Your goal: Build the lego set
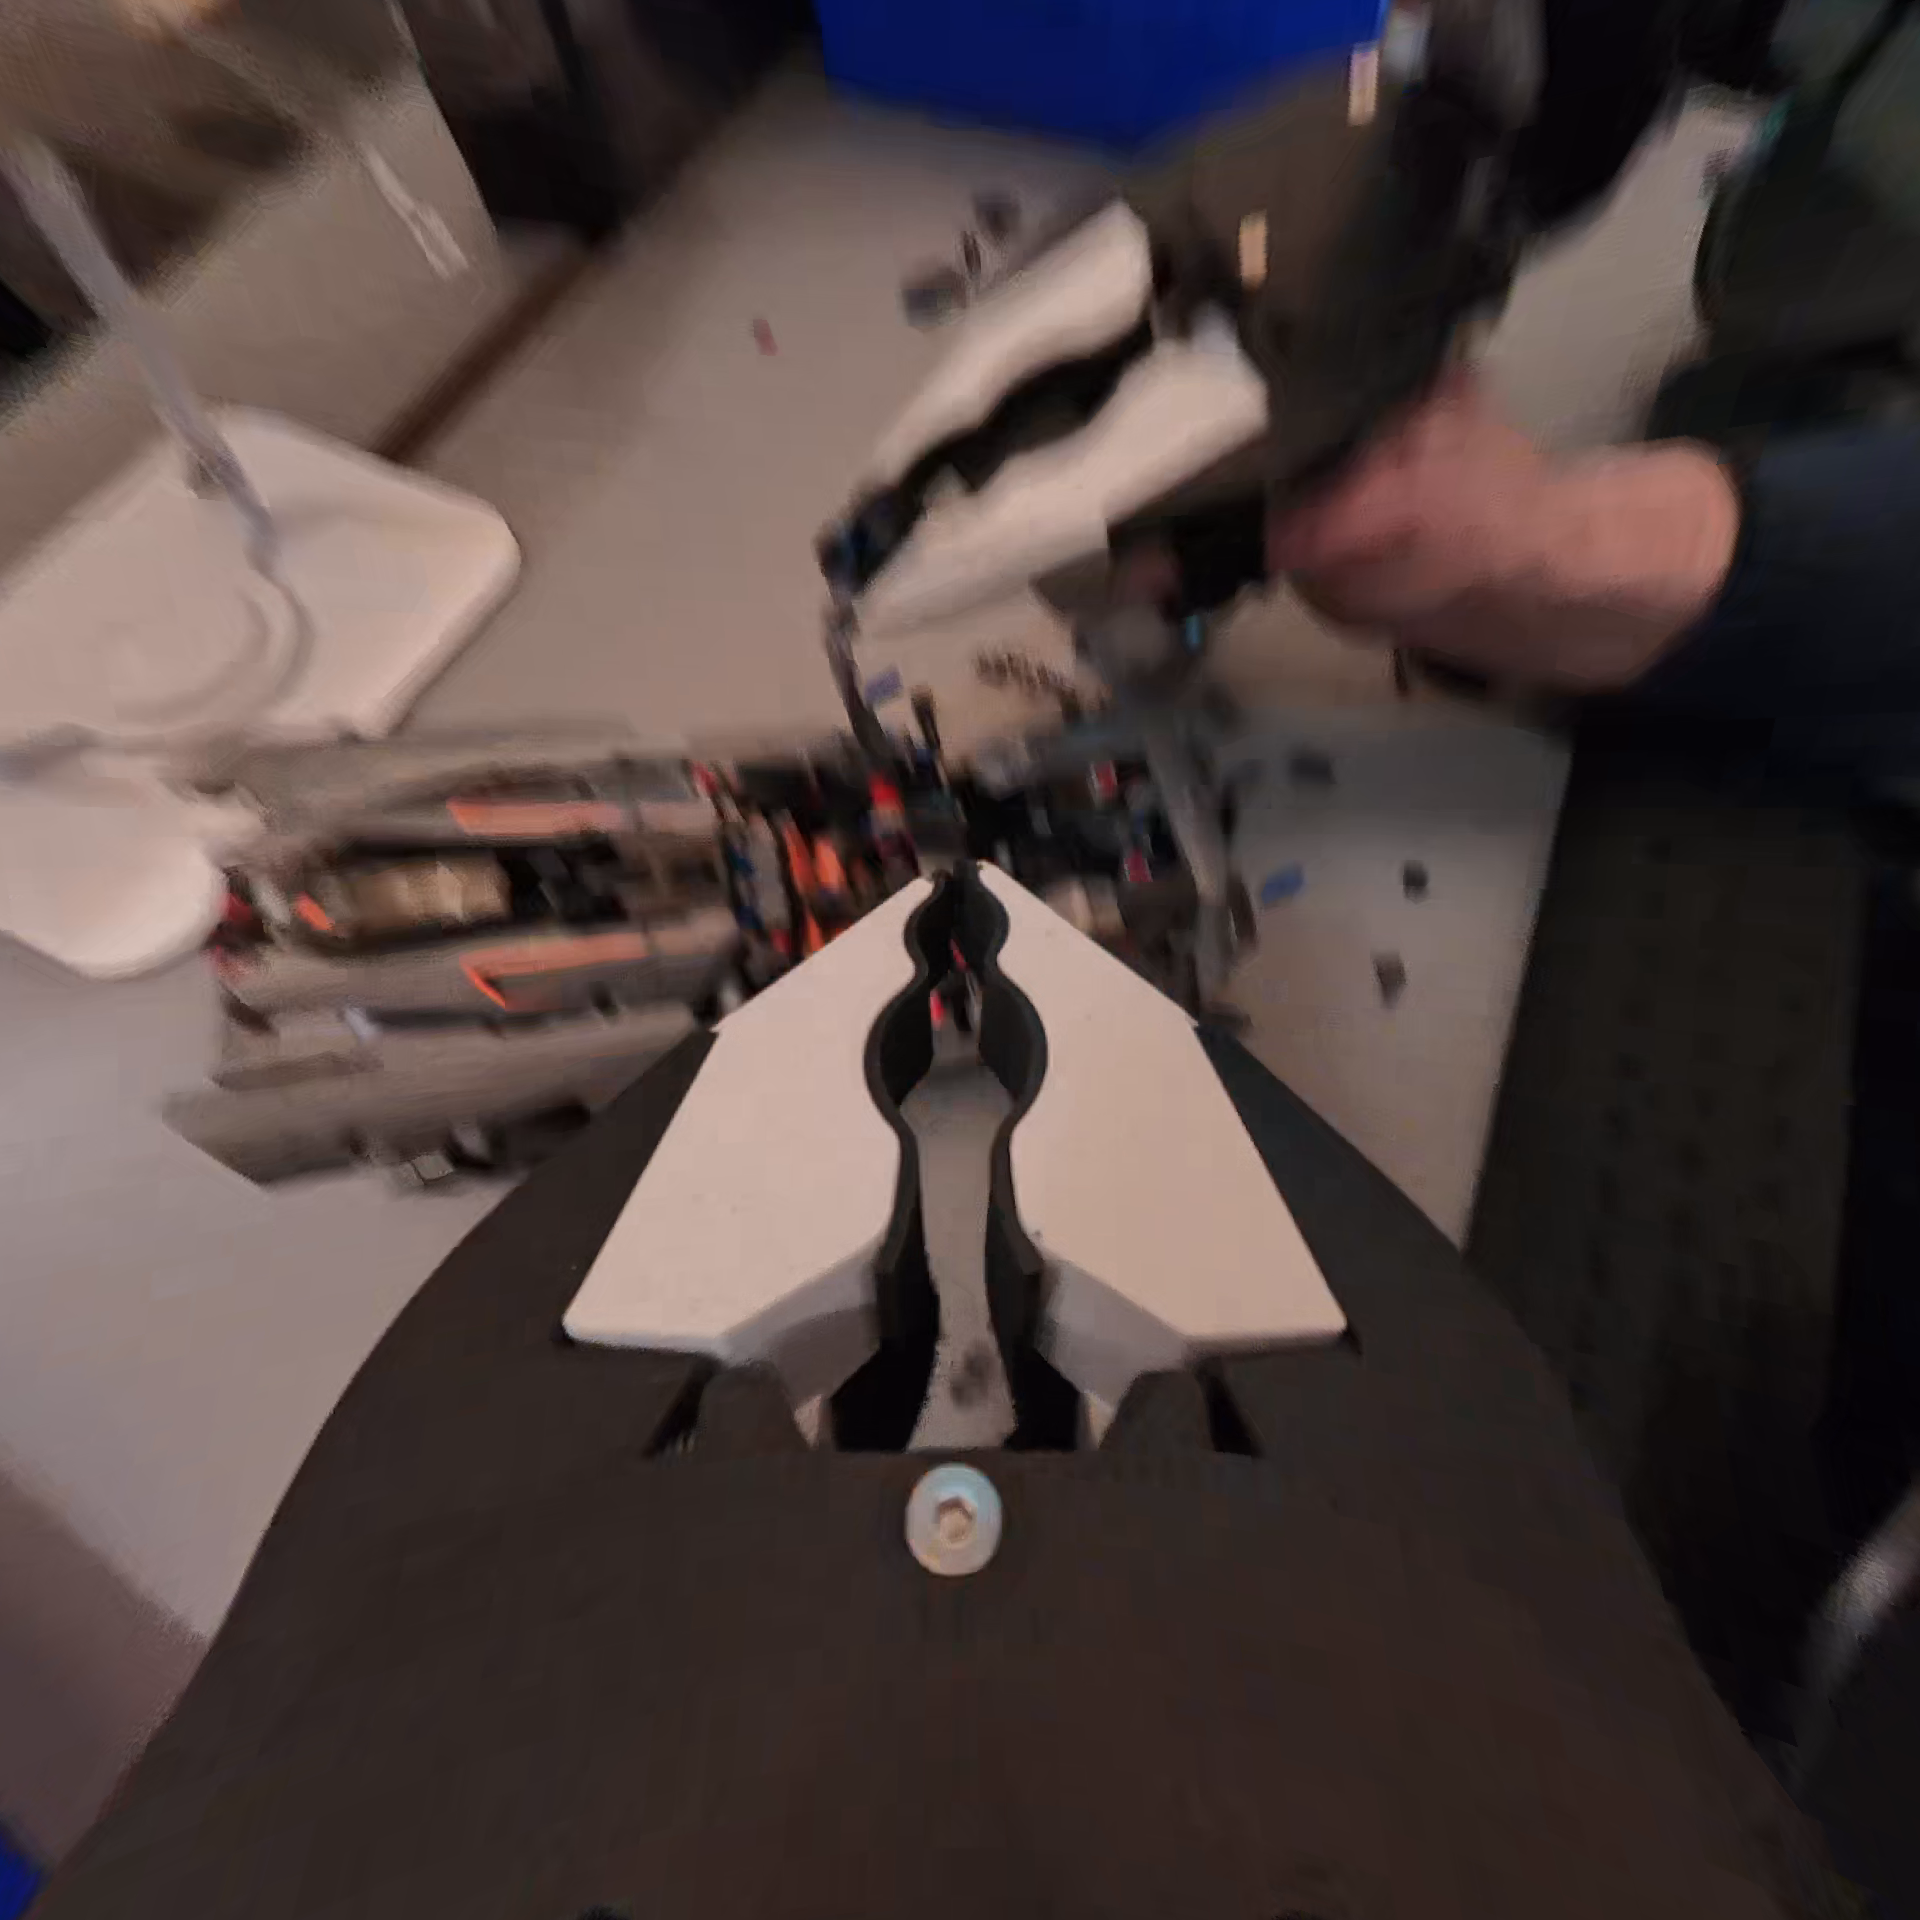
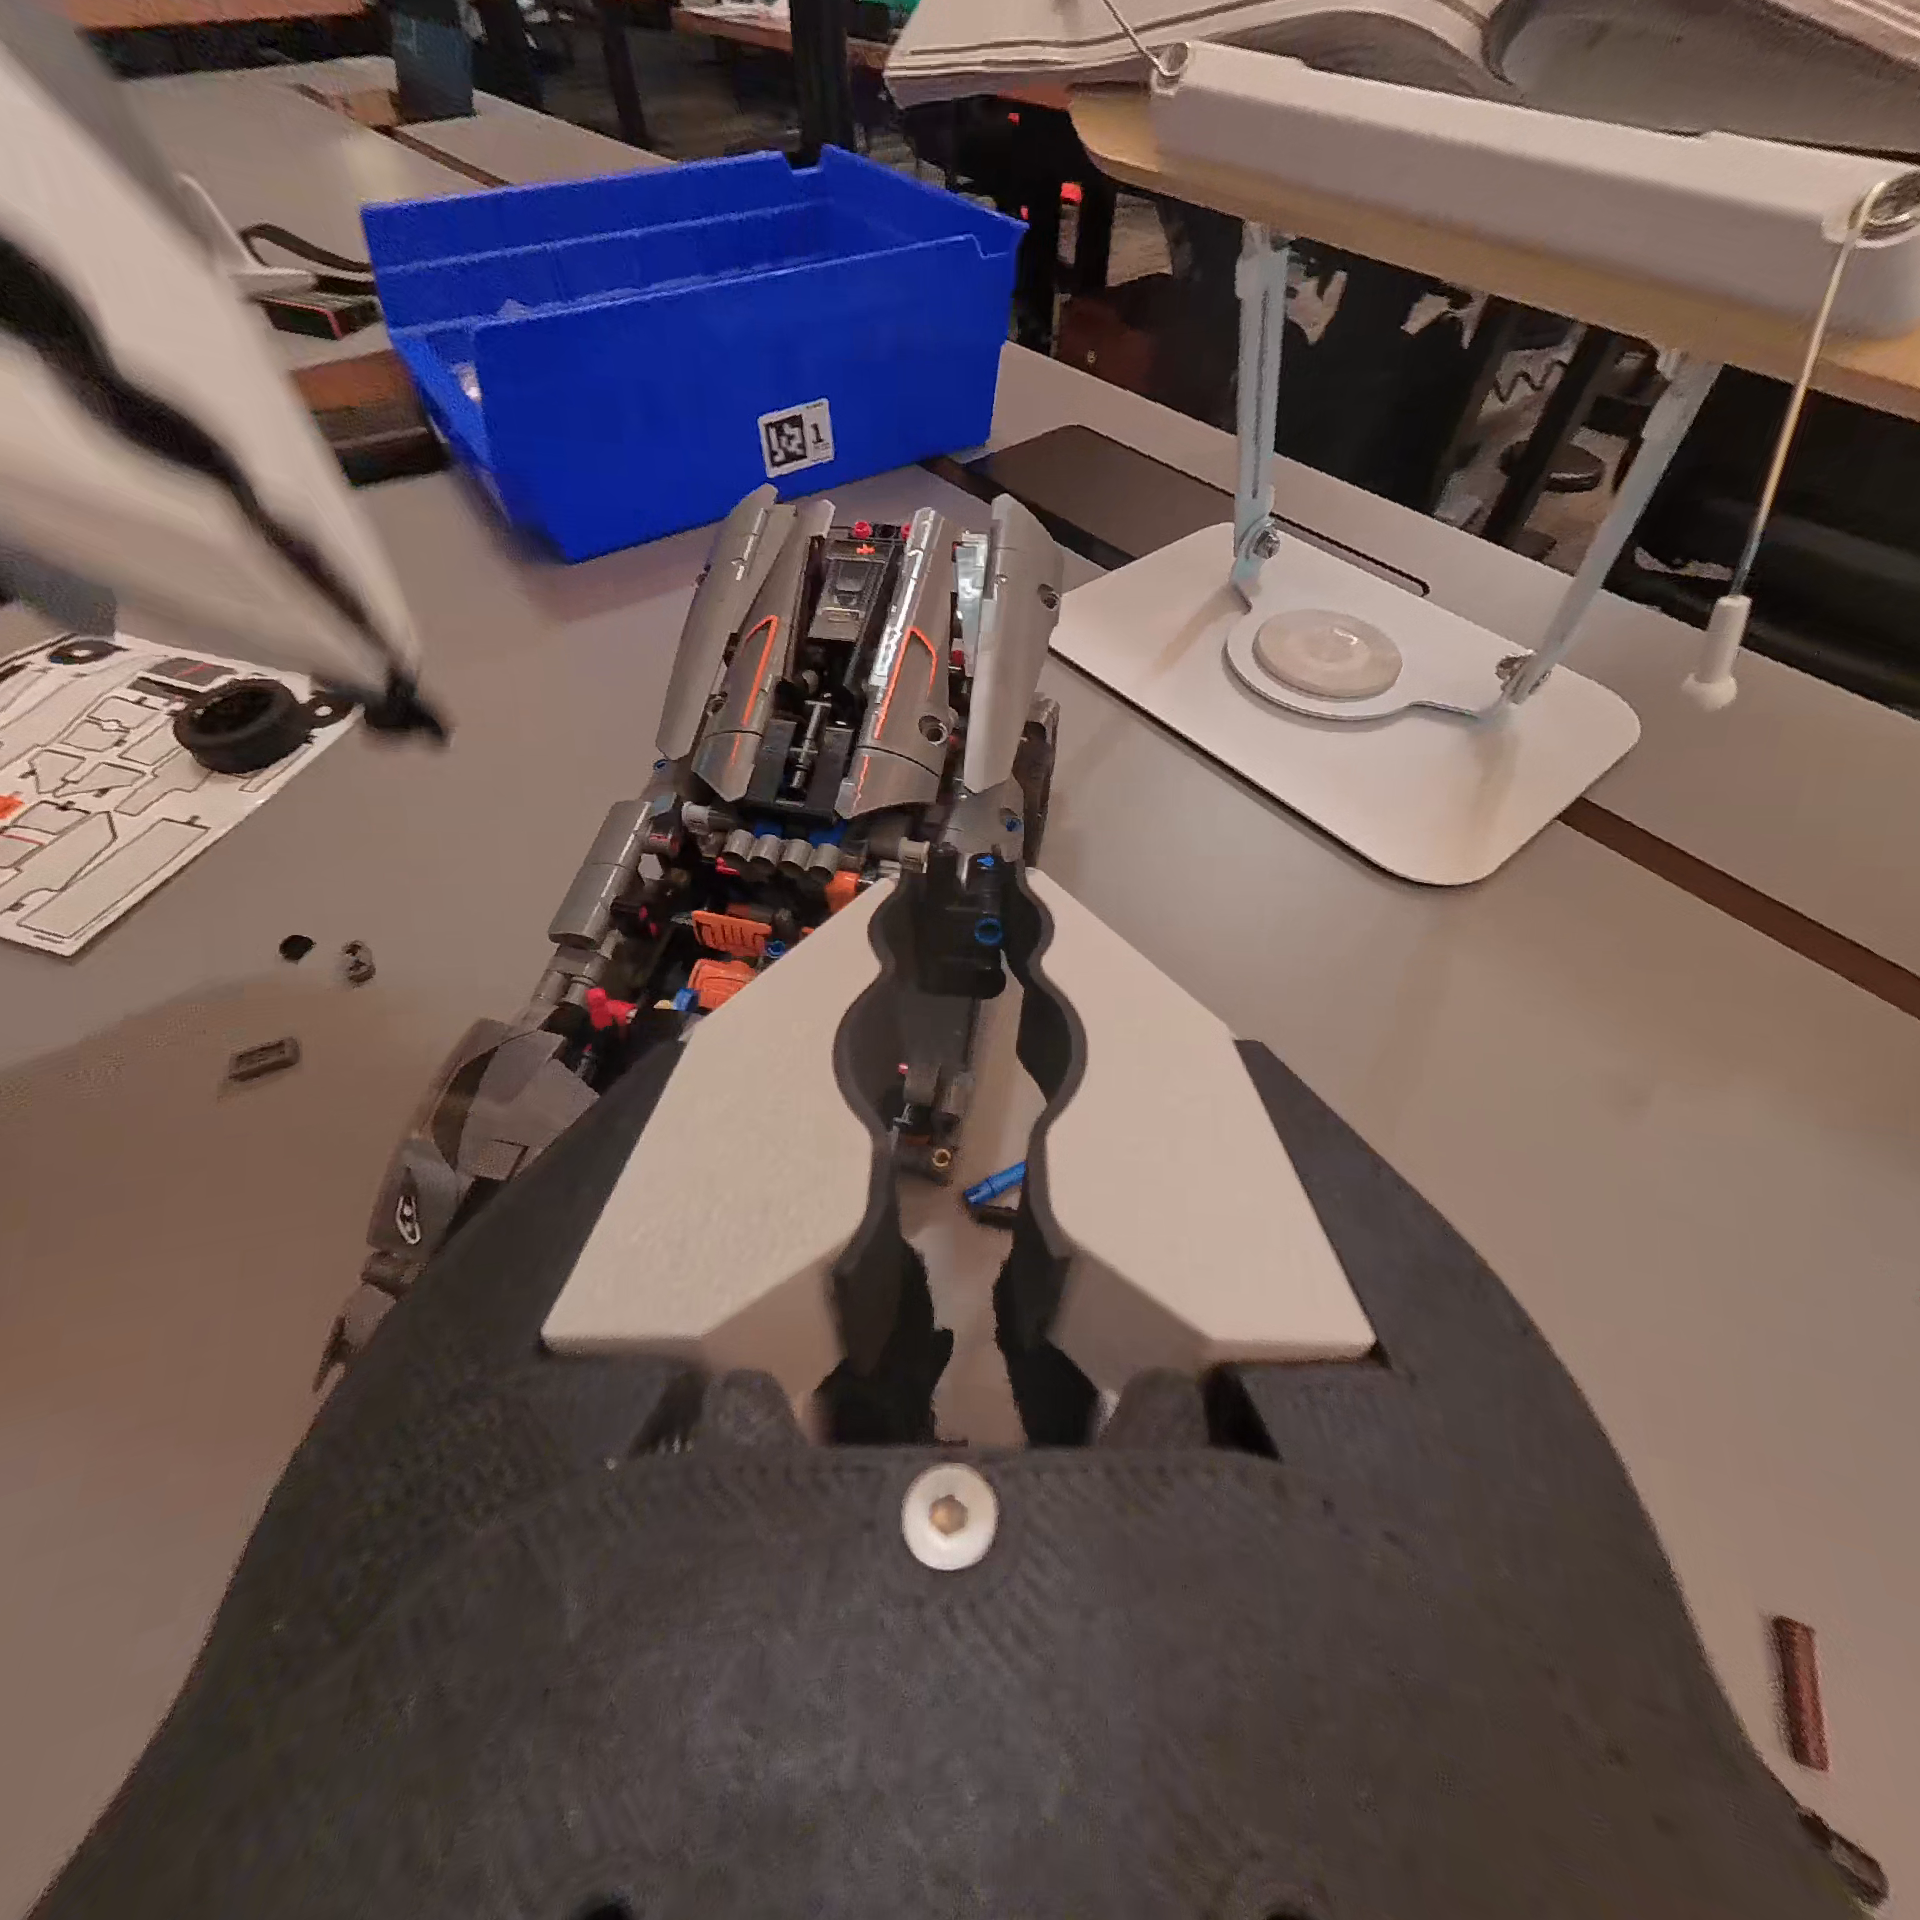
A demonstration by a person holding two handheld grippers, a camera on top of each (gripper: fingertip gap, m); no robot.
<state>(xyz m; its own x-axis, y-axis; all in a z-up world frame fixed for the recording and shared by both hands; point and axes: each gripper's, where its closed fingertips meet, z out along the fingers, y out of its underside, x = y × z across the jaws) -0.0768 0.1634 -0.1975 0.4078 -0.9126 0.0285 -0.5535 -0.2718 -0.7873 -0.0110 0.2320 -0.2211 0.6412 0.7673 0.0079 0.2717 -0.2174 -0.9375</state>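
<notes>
Right wrist view, left to right. Far left: sticker sheet flat on the table, a black tyre resting on it. The left gripper comes in from the upper left, blurred, with something small and dark at its tip; it looks clenched, but I cannot tell for sure or say what the bit is. Lower left of the frame: a few loose small parts on the table. Centre: the lego car, grey body panels with orange trim, largely assembled at the far end, with open mechanism showing in the middle. Behind it, a blue bin. The right gripper sits at the near end of the car, fingers closed on a black part of the chassis. A blue pin lies loose below, between the fingers. Right: white lamp base.

Left wrist view is heavily blurred; the left gripper has its tips nearly together over the car, contents unclear.

Progress, as a judgement: bodywork mostly done; tyre, stickers and loose pieces not yet fitted, middle section still open.
</notes>
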